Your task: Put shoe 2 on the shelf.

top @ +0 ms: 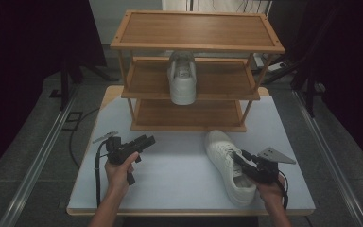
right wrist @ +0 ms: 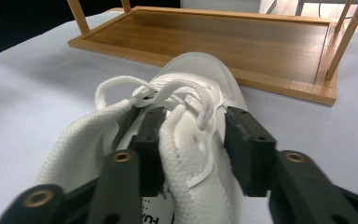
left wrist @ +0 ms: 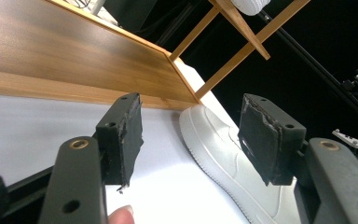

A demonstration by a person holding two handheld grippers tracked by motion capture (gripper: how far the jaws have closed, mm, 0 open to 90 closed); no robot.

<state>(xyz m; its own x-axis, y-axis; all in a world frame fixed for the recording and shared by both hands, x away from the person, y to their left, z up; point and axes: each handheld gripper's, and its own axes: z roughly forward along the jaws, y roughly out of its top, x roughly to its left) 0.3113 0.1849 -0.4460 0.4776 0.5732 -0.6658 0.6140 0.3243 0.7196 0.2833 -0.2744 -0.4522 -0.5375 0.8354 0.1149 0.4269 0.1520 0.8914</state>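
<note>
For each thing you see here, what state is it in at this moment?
Shoe on table: lying flat, its side wall between the right gripper's jaws.
Shoe on rack: on the middle shelf, toe toward the person.
Rack: upright; top and bottom shelves bare.
Left gripper: open, holding nothing.
Right gripper: grip not settled.

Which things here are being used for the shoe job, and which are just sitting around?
In use:
- white shoe on the table
- right gripper, jaws astride its side wall
- wooden rack
- shoe on the middle shelf

Sitting around:
- left gripper, jaws apart with nothing between
- table

Right tongs [top: 240,156] at white sneaker [top: 227,163]
</note>
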